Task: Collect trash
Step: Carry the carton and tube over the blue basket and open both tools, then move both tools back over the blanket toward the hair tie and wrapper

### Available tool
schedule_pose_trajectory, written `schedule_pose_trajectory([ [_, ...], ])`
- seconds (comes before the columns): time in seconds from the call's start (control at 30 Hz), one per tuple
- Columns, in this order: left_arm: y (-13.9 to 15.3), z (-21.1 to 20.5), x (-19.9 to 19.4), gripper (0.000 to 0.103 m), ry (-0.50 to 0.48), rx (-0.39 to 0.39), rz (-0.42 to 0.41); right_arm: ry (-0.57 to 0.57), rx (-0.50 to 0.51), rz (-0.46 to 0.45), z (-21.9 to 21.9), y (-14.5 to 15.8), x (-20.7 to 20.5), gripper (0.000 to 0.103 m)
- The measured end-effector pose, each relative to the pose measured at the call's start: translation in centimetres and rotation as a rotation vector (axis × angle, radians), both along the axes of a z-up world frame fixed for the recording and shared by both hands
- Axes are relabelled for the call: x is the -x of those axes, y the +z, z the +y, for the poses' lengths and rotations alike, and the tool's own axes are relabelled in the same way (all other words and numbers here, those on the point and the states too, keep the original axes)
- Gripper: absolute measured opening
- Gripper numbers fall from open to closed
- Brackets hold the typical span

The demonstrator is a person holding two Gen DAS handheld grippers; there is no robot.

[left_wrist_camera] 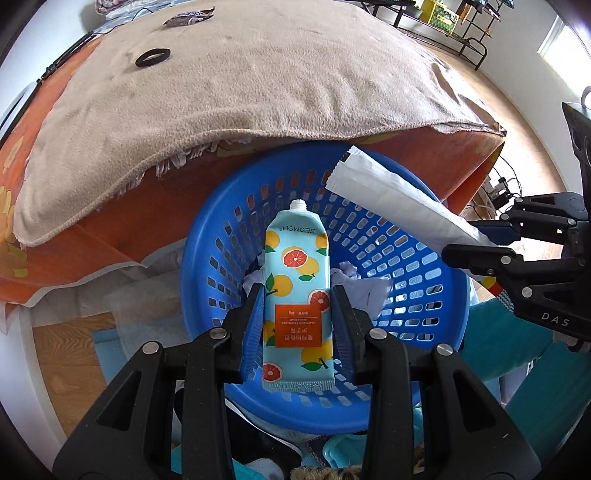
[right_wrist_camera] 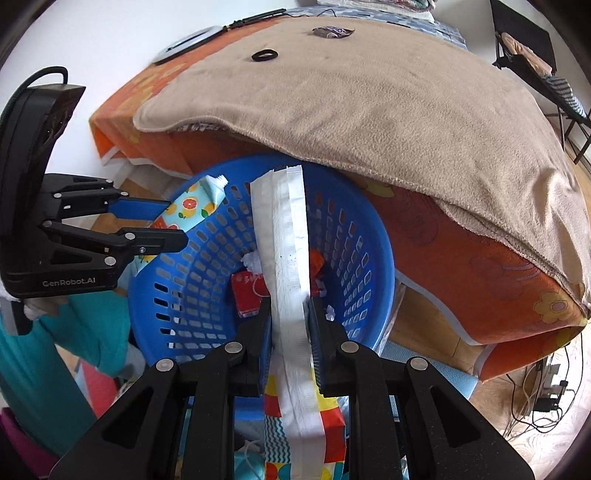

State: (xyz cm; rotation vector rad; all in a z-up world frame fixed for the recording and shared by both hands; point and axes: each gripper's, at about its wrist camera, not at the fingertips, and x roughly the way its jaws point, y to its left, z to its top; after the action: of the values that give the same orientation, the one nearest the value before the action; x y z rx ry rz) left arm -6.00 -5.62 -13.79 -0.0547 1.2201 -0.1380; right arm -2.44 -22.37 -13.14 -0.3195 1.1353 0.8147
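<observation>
My left gripper (left_wrist_camera: 297, 295) is shut on a light blue hand-cream tube (left_wrist_camera: 297, 280) with orange fruit print, cap end forward, held over the blue plastic basket (left_wrist_camera: 424, 295). My right gripper (right_wrist_camera: 289, 310) is shut on a long white wrapper (right_wrist_camera: 286, 236), also held over the basket (right_wrist_camera: 354, 236). Each gripper shows in the other's view: the right one (left_wrist_camera: 476, 240) at the right edge, the left one (right_wrist_camera: 173, 221) at the left with the tube (right_wrist_camera: 192, 203). Crumpled tissues (left_wrist_camera: 369, 288) and a red packet (right_wrist_camera: 247, 295) lie in the basket.
The basket stands against a bed covered by a beige blanket (left_wrist_camera: 240, 81) over an orange sheet (right_wrist_camera: 480, 266). A black ring (left_wrist_camera: 152, 57) and a dark crumpled wrapper (left_wrist_camera: 188, 16) lie on the blanket. Cables (right_wrist_camera: 535, 398) lie on the wooden floor at right.
</observation>
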Motion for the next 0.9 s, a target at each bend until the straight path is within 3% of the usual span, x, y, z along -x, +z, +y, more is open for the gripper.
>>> schedule_pose_trajectory([
  [0.33,-0.6,-0.17,-0.39,0.036,-0.006,-0.007,0.016,-0.024,0.009,0.022,-0.04,-0.55,-0.38,0.019],
  [0.4,-0.75,-0.18,-0.46,0.038,-0.004,-0.013,0.021,-0.03,0.014,0.023,0.05,-0.66,-0.45,0.023],
  [0.43,-0.77,-0.15,-0.48,0.048,-0.003,-0.016,0.022,-0.032,0.017,0.023,0.08,-0.68,-0.47,0.028],
  [0.5,-0.7,-0.06,-0.49,0.058,0.006,-0.018,0.015,-0.039,0.023,0.018,0.04,-0.7,-0.5,0.037],
  [0.77,-0.35,0.63,-0.65,0.067,0.031,-0.019,0.003,-0.06,0.035,0.007,-0.11,-0.67,-0.81,0.06],
  [0.9,-0.4,0.77,-0.68,0.068,0.036,-0.024,0.006,-0.074,0.057,-0.014,0.02,-0.54,-0.85,0.061],
])
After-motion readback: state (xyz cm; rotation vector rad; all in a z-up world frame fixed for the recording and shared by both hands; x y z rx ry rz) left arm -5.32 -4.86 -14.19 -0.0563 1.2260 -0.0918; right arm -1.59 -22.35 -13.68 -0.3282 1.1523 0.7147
